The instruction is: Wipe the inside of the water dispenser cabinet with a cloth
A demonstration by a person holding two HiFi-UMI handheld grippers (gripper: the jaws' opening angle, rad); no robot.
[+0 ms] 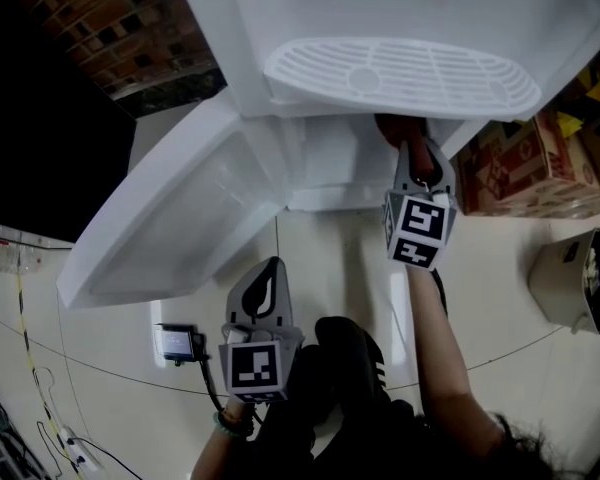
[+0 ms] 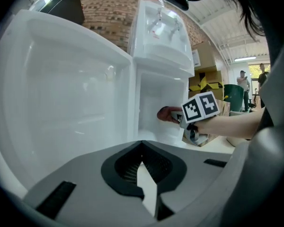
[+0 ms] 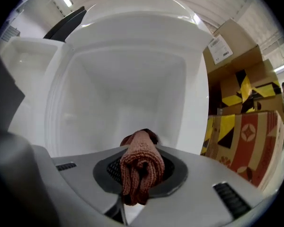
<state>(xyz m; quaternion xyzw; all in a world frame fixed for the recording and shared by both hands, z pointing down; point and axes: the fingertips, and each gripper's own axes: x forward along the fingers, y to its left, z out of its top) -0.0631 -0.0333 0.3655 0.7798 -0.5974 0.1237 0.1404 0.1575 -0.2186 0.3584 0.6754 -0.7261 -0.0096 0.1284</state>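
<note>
1. At the foot of the white water dispenser [image 1: 280, 28], the lower cabinet [image 3: 128, 89] stands open. Its door [image 1: 180, 218] is swung wide to the left.
2. The right gripper [image 1: 408, 153] reaches into the cabinet mouth, just under the ribbed drip tray [image 1: 400, 73]. Its jaws are clamped on a bunched reddish-brown cloth [image 3: 142, 164].
3. The cloth sits just inside the opening, towards the right wall. I cannot tell whether it touches any surface.
4. The left gripper [image 1: 270, 273] hangs low over the pale floor tiles [image 1: 340, 258], outside the cabinet and near the door's lower edge. Its jaws meet at the tips with nothing between them.
5. From above, the drip tray overhangs the opening and hides most of the inside. The open door fills the space to the left.
6. Cardboard boxes [image 1: 510, 163] stand just beside the dispenser on the right. A pale bin [image 1: 575, 278] sits on the floor further out.
7. A brick wall [image 1: 110, 28] lies behind. A small device with a lit screen [image 1: 177, 342] rests on the tiles near the door's corner. A dark shoe [image 1: 355, 353] shows between the 2 grippers.
</note>
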